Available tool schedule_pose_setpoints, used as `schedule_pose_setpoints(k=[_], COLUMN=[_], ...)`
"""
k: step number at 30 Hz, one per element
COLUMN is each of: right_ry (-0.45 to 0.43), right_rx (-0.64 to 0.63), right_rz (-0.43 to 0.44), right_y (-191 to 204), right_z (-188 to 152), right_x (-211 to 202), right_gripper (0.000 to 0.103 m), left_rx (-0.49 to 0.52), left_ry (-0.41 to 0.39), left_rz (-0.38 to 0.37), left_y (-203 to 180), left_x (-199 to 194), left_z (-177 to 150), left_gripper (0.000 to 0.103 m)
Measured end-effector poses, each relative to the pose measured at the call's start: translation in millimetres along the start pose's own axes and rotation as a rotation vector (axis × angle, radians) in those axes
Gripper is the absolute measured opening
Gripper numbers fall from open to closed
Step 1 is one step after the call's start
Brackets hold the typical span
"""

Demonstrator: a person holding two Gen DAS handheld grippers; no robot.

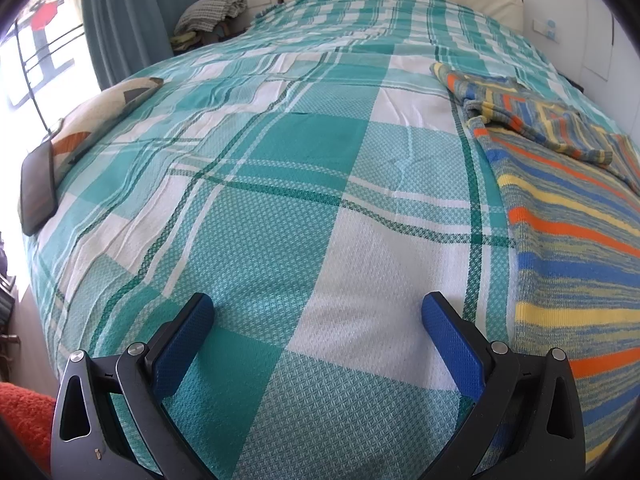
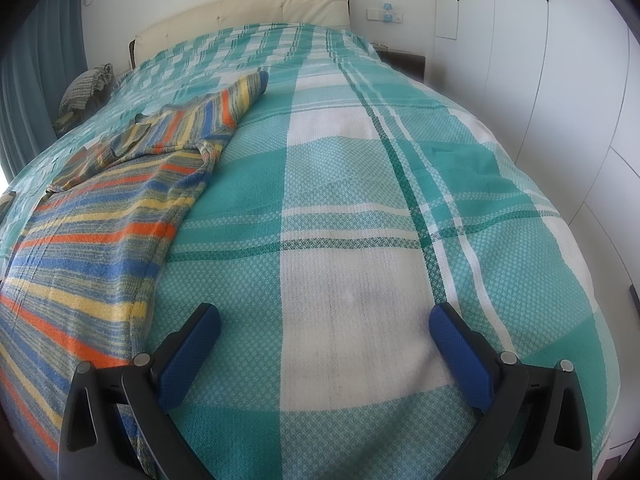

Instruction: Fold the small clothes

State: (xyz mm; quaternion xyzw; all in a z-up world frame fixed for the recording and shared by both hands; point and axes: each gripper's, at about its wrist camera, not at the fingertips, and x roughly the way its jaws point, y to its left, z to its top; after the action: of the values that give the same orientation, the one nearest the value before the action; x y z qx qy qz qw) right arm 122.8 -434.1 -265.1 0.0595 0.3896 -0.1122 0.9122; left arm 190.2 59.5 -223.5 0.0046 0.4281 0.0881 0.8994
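Observation:
A striped knit sweater [image 1: 568, 216] in blue, yellow and orange lies flat on the bed, at the right in the left wrist view and at the left in the right wrist view [image 2: 92, 224]. One sleeve is folded across its upper body; the other sleeve [image 2: 240, 96] stretches toward the headboard. My left gripper [image 1: 318, 308] is open and empty, over bare bedspread just left of the sweater's side edge. My right gripper [image 2: 325, 316] is open and empty, over bare bedspread just right of the sweater's hem corner.
The bed has a teal and white checked bedspread [image 1: 280, 200]. A patterned cushion [image 1: 104, 120] and a dark phone [image 1: 38, 188] lie at its left edge. A folded blanket [image 1: 212, 12] sits beside the headboard [image 2: 240, 12]. White wardrobe doors [image 2: 560, 80] stand at the right.

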Motion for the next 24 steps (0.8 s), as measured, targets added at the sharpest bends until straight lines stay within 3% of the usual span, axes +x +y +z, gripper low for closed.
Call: schedule_pose_setpoints(k=[6, 9, 11, 14, 16, 18, 20, 22, 23, 24], right_ry=[0.001, 0.034, 0.130, 0.235, 0.321, 0.457, 0.579, 0.662, 0.686, 0.696], right_rx=[0.000, -0.005, -0.035, 0.042, 0.082, 0.088, 0.065, 0.022, 0.008, -0.009], right_rz=[0.001, 0.013, 0.035, 0.174, 0.299, 0.381, 0.420, 0.405, 0.393, 0.398], right_y=[1, -1, -2, -13, -14, -5, 9, 23, 30, 37], right_z=[0, 4, 17, 33, 32, 17, -7, -31, -41, -49], right_x=[0, 1, -1, -26, -45, -55, -60, -60, -59, -58], right_gripper=[0.103, 0.103, 0.102, 0.096, 0.096, 0.095, 0.088, 0.076, 0.070, 0.054], left_rx=[-0.013, -0.037, -0.056, -0.022, 0.060, 0.142, 0.185, 0.214, 0.223, 0.240], left_ry=[0.033, 0.168, 0.204, 0.281, 0.364, 0.451, 0.455, 0.460, 0.467, 0.470], left_rz=[-0.027, -0.112, -0.211, -0.358, -0.405, -0.387, -0.343, -0.324, -0.321, -0.298], left_y=[3, 15, 23, 16, -1, -21, -31, -37, -39, -42], left_x=[2, -5, -25, -56, -62, -59, -64, -70, -73, -75], left_z=[4, 19, 22, 3, -19, -43, -57, -61, -62, -62], left_gripper=[0.103, 0.100, 0.097, 0.096, 0.092, 0.073, 0.073, 0.061, 0.041, 0.015])
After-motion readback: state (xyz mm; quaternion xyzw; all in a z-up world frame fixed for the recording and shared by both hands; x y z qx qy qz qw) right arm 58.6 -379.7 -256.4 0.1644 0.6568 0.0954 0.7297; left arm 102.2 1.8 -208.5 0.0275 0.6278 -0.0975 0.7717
